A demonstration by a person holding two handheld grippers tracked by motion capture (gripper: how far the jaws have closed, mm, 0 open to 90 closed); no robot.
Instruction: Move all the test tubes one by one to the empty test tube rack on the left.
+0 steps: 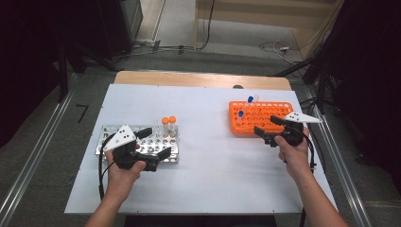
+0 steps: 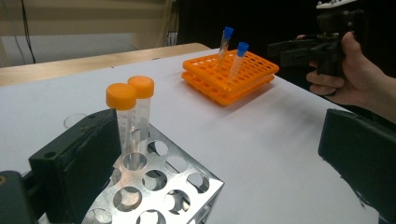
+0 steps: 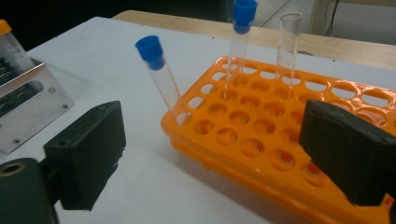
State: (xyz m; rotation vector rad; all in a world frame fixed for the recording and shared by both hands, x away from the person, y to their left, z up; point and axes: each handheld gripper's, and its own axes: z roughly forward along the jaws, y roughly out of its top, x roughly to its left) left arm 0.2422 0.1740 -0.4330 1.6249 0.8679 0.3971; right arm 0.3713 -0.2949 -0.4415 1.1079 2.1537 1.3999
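Observation:
A silver metal rack (image 1: 111,135) at the table's left holds two orange-capped tubes (image 1: 169,125). My left gripper (image 1: 156,143) hovers over its near right corner, open and holding nothing; in the left gripper view its jaws (image 2: 219,163) straddle the rack's corner (image 2: 177,186), beside the orange-capped tubes (image 2: 128,100). At the right, an orange rack (image 1: 279,109) carries two blue-capped tubes (image 1: 241,116) and one uncapped tube (image 1: 257,98). My right gripper (image 1: 267,125) is open at that rack's near edge. In the right gripper view (image 3: 215,149) a tilted blue-capped tube (image 3: 161,77) leans at the rack's corner.
A white sheet (image 1: 208,161) covers the table, with a wooden strip (image 1: 198,79) along the far edge. Cables lie on the floor (image 1: 279,47) beyond. The metal rack's side (image 3: 32,98) appears at the left of the right gripper view.

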